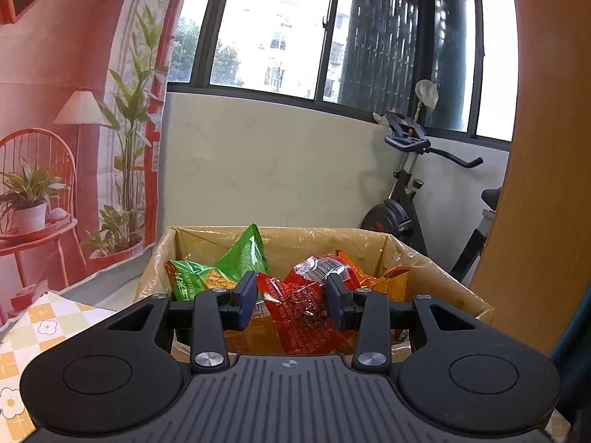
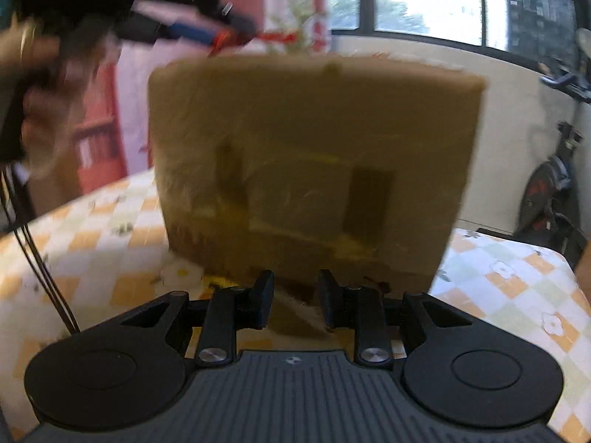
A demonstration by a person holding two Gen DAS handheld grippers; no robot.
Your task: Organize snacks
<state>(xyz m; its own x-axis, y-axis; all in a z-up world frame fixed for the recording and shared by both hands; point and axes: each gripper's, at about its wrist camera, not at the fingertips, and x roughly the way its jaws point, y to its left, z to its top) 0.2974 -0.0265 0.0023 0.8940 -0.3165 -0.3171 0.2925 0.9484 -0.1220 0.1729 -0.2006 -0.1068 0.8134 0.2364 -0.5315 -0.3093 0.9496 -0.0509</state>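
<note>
In the left wrist view my left gripper is over the near rim of an open cardboard box. A red snack packet lies between its fingers, which stand apart and open. A green packet and an orange packet sit inside the box. In the blurred right wrist view my right gripper is open and empty, low at the box's near wall. The left gripper and the hand holding it show above the box's top left.
The box stands on a table with a yellow checked floral cloth. An exercise bike stands behind by the window wall. A wooden panel fills the right side. A printed backdrop hangs at left.
</note>
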